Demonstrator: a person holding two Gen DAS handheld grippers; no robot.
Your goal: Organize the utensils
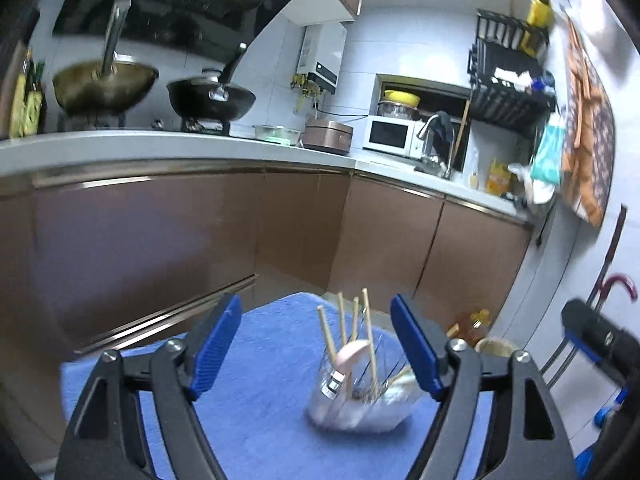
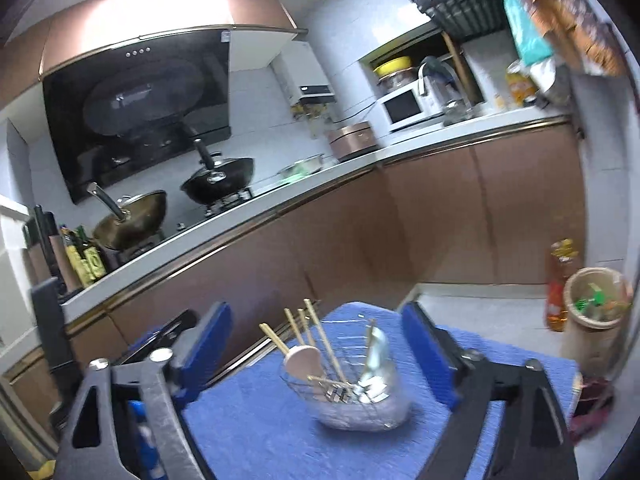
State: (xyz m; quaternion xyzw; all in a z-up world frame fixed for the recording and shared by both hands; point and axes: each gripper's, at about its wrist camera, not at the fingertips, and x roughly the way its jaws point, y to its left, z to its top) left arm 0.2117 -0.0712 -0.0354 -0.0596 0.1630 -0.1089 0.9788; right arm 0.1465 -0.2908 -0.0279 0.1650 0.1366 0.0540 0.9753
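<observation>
- Utensils: chopsticks [image 1: 370, 334], a pink spoon [image 1: 352, 354] and some metal pieces stand together in a wire holder [image 2: 360, 400] on the blue-covered bench [image 1: 256, 400], so the sorting looks close to done; no loose utensil shows in either view.
- Left gripper [image 1: 316, 344]: fingers [image 1: 216, 344] spread wide, holding nothing, hovering short of the holder, which sits between them in view.
- Right gripper [image 2: 320, 352]: fingers [image 2: 430, 354] also wide apart and empty, likewise short of the holder.
- Step in hand, as I judge it: either a final check or a pull-back after dropping a piece in. Any next move calls for finding a stray utensil, or for straightening the leaning chopsticks without tipping the holder.
- Edges: the holder stands toward the bench's far side, with the far edge just behind it; a push forward could send it off.
- Room: open cloth lies on the near side and to the left.
- Beyond: brown cabinets [image 2: 440, 208], well apart, and a bin [image 2: 596, 300] on the floor to the right.
</observation>
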